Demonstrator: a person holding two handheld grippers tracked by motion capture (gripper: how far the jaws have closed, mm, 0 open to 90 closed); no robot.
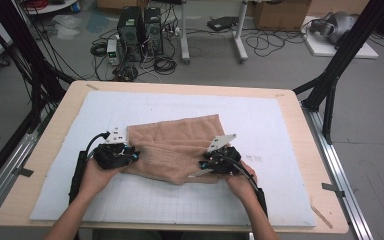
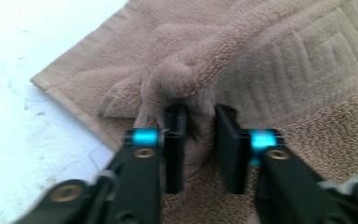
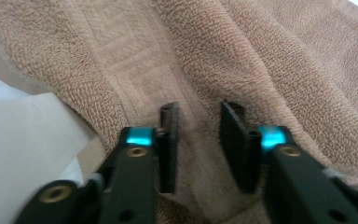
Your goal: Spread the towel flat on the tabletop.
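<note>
Gripping the near edge of the tan towel [image 1: 177, 147] with both hands, I judge the fold is about to begin. My left gripper [image 2: 199, 140] pinches a bunched ridge of cloth; my right gripper [image 3: 199, 140] has narrowed around a fold — contact I can't confirm. Next: lift together and carry the edge across. The towel lies mid-worktop [image 1: 290, 200] on the white mat [image 1: 145, 200] — nothing blocks it; computer towers [image 1: 140, 32] stand beyond.

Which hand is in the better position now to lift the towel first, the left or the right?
Left, probably. The left claw already has a bunched fold of the towel between its jaws. The right claw has its jaws around flatter cloth, with no clear pinch.
</note>
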